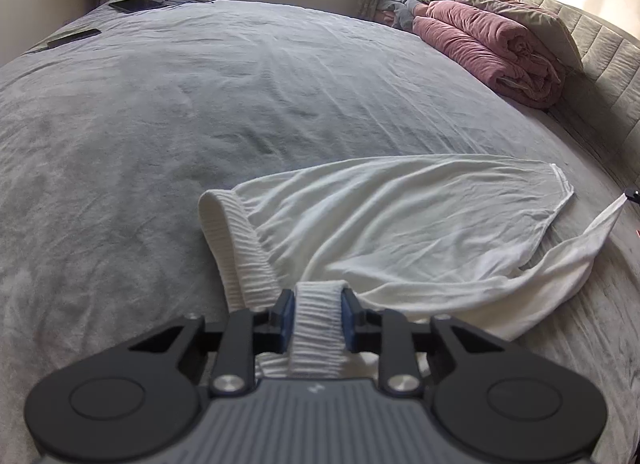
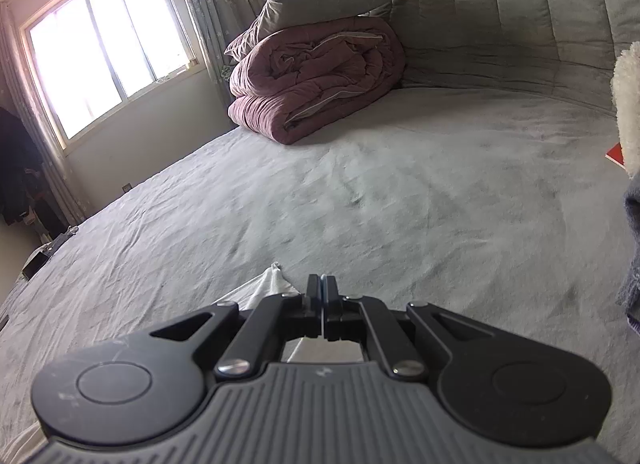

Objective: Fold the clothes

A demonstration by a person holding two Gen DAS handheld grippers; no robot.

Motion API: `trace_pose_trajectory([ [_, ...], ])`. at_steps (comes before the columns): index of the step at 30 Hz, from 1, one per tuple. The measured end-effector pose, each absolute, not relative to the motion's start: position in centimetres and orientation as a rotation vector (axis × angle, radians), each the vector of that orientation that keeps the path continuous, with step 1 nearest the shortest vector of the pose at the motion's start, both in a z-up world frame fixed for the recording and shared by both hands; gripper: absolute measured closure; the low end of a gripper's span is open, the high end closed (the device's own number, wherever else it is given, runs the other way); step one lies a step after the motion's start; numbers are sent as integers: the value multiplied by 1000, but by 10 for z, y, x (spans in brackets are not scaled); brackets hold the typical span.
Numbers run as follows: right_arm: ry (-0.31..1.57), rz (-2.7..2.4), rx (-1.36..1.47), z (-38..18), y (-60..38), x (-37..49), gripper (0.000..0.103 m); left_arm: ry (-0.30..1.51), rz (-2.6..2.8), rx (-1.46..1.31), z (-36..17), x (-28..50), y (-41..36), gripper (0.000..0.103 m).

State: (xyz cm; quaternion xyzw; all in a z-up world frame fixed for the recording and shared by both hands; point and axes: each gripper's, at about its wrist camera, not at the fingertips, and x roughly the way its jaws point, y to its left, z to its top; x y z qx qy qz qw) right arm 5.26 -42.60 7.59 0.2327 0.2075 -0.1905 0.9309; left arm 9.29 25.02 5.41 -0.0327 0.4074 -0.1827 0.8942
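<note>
— Where are the white shorts [image 1: 400, 223]?

— On the grey bedsheet [image 1: 240, 103], right in front of my left tongs [image 1: 319, 318]. Thin, crinkled cotton with a ribbed elastic waistband [image 1: 240, 248]; one loop of that waistband stands up from the sheet, and a bunched stretch of it sits between the blue pads [image 1: 350, 316], which are clamped on it.

— And your right tongs [image 2: 323, 296]?

— Pressed together, with a corner of white cloth [image 2: 272, 284] showing just left of them; whether it is pinched there I cannot tell.

— Anything beyond the shorts?

— A folded, puffy mauve quilt [image 1: 488, 47] lies far past them by the padded headboard [image 1: 600, 47], with a flat grey pillow [image 2: 320, 3] on top.
</note>
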Motion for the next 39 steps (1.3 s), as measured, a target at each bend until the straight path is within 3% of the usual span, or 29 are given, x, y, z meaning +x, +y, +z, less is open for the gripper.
trace_pose_trajectory([
  [16,368,-412,474,84,-429,51,102,613,-215,-231,105,55,267,81],
  [31,366,-403,452,88,-430,89,102,563,14,-330,117,82,259,81],
  [39,455,-414,462,72,-432,144,102,621,161,-303,109,117,250,81],
])
